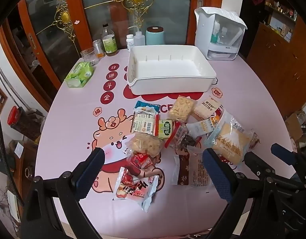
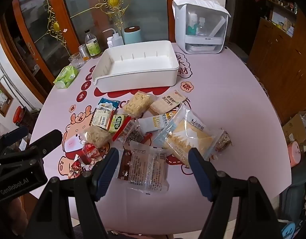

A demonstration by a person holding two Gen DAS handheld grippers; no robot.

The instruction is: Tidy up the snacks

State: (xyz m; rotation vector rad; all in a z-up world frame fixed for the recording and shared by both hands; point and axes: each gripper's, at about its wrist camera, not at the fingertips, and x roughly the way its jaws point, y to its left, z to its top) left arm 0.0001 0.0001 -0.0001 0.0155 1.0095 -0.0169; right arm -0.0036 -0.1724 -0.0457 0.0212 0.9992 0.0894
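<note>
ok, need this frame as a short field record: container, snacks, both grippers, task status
container: white rectangular plastic bin, nothing in it, at the far side of the pink printed table mat
snacks: loose pile of wrapped packets on the mat, in front of the bin; largest is a clear-wrapped yellow cake packet
left gripper: open, holding nothing, above a red-and-white packet
right gripper: open, holding nothing, above a clear packet with brown edge
status: no snack in the bin yet

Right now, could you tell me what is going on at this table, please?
A person holds two grippers over a pile of snack packets on the pink table. The left gripper and right gripper are both open and hold nothing. The white bin behind the pile has no snacks in it, so sorting has not begun.
</note>
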